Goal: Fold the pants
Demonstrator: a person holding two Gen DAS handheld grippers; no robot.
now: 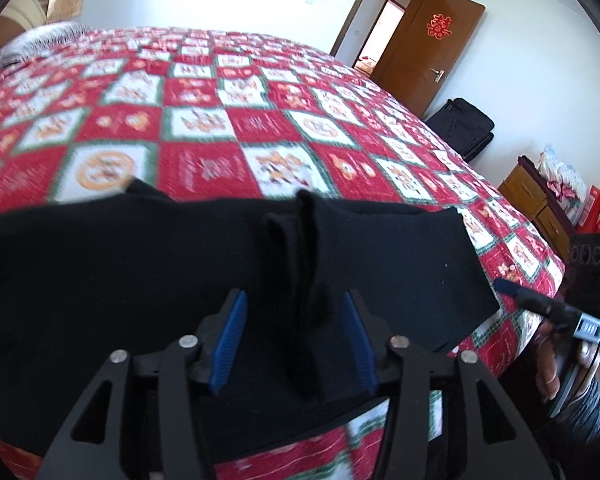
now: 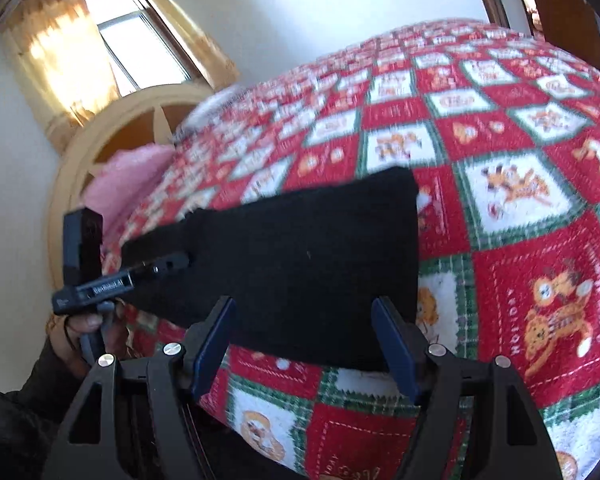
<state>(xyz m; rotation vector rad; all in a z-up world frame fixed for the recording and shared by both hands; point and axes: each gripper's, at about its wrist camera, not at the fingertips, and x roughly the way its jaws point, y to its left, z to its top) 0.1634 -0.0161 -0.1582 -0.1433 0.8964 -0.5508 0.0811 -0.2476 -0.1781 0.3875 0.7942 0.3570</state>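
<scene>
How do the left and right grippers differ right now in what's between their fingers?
The left gripper has a raised ridge of the black pants standing between its fingers; the right gripper frames only flat pants edge and blanket. The left gap looks narrower than the right. Both are open, with blue pads, over the bed.

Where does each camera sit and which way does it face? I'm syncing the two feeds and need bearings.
Left wrist: behind the left claw, open around a raised fold of the black pants, looking across the bed toward the door; the right hand shows.
Right wrist: behind the open right claw, facing the window; the left hand shows.
Shared: pants, bed.
</scene>
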